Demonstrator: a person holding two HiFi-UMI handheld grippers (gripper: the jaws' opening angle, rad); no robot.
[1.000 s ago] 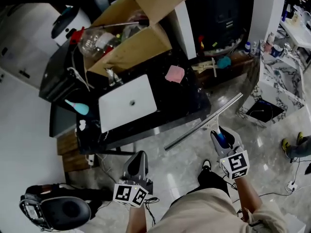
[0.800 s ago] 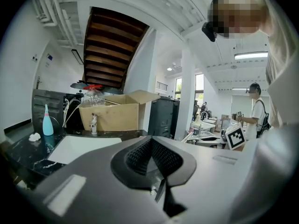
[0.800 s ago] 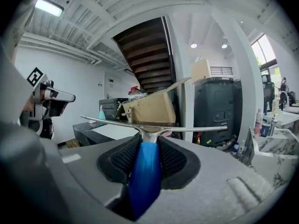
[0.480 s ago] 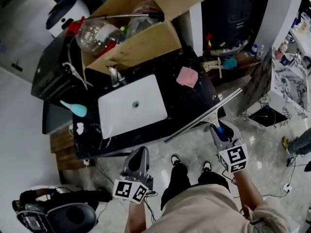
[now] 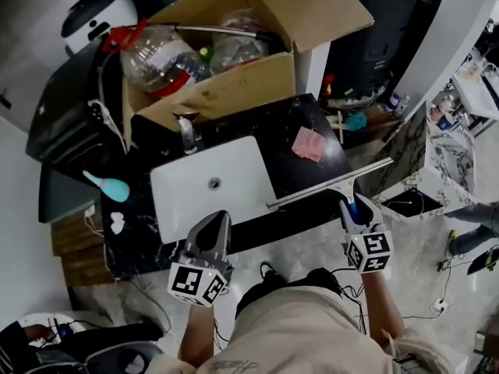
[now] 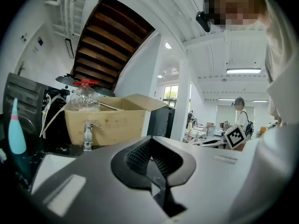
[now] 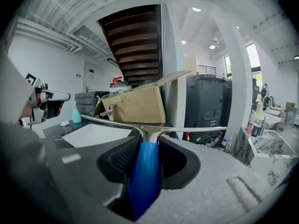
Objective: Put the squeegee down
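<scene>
Right gripper [image 5: 355, 209] pinches my squeegee [image 5: 327, 184]; sink [image 5: 234, 170] and pink cloth [image 5: 309, 143] lie ahead; blade now reaches table [image 5: 277, 135] edge, earlier over floor.

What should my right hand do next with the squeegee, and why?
Probably ease it forward and down onto the bare black countertop beside the white sink. The right hand-held gripper is shut on the blue handle of the squeegee, and its blade seems to hang at the counter's front edge.

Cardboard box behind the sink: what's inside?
The cardboard box holds a clear bottle with red fittings, a second clear container and a thin metal rod. Its walls hide anything lower down.
</scene>
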